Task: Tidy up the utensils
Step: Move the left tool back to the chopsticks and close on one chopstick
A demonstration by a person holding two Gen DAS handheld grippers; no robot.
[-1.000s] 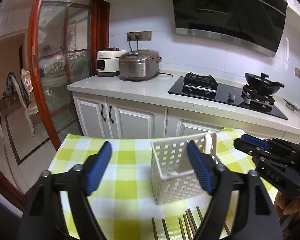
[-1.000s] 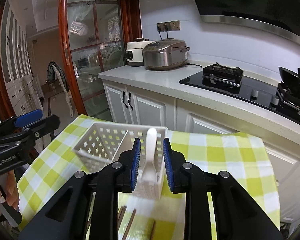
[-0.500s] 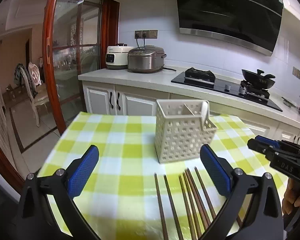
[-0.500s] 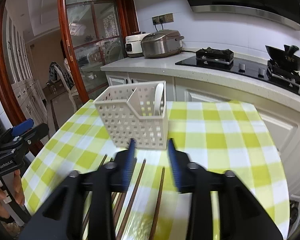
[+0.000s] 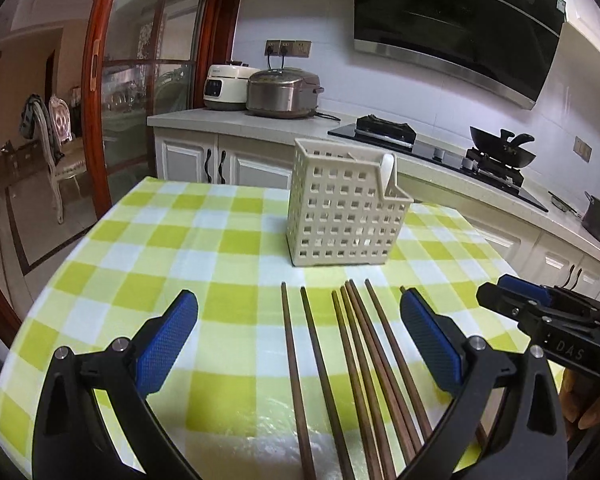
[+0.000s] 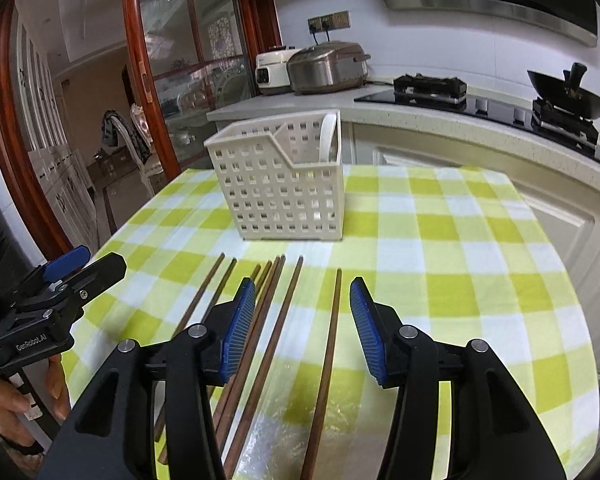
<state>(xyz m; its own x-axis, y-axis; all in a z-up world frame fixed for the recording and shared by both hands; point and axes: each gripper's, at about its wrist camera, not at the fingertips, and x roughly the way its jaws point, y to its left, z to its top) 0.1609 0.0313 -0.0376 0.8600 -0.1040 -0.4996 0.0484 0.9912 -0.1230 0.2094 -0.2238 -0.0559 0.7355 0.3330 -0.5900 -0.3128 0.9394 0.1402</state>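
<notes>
So both sets of tongs were hanging over the near edge of the surface (image 5: 228,240), which had a yellow-green checked cloth on it. The left tongs (image 5: 300,342) were spread wide with nothing between the blue pads, and the right tongs (image 6: 303,326) were parted too, also empty, though not as wide. The dark wooden chopsticks (image 5: 352,360) lay loose on the cloth in a rough fan, tips pointing toward the white perforated basket (image 5: 342,216); a few in the middle were bunched up touching, the outer ones lay apart. In the right wrist view one chopstick (image 6: 327,356) ran straight between the right pads. The basket stood upright just past the chopstick tips, not touching them, and a white spoon handle (image 6: 327,136) stuck up out of its smaller compartment.
</notes>
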